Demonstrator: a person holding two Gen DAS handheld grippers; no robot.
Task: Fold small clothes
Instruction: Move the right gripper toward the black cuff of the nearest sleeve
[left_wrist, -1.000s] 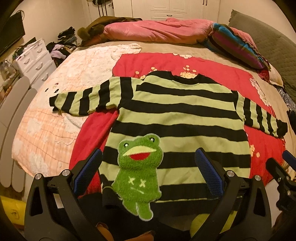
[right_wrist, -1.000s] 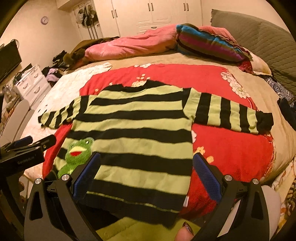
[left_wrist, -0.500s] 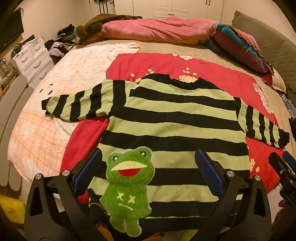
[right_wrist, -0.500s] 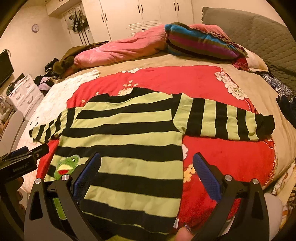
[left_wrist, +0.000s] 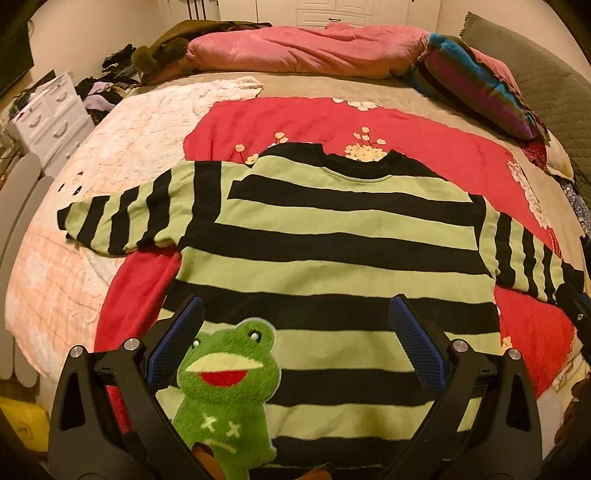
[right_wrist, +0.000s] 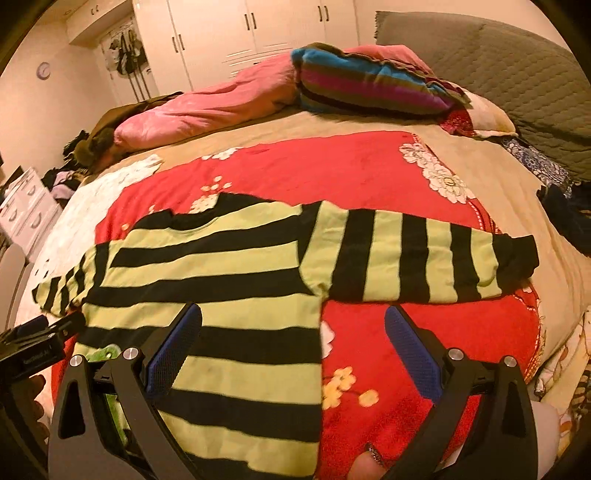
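Flat on the red blanket (left_wrist: 369, 125) lay the striped sweater (left_wrist: 332, 236), sleeves spread, frog patch (left_wrist: 225, 384) near the hem. Left gripper (left_wrist: 295, 339) and right gripper (right_wrist: 293, 343) hovered over it, fingers apart, holding nothing. Pink quilt (left_wrist: 303, 51) beyond.

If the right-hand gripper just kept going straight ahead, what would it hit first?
Probably the striped sweater: the open right gripper points at the sweater's right edge, where it meets the red blanket. Depth is hard to judge here.
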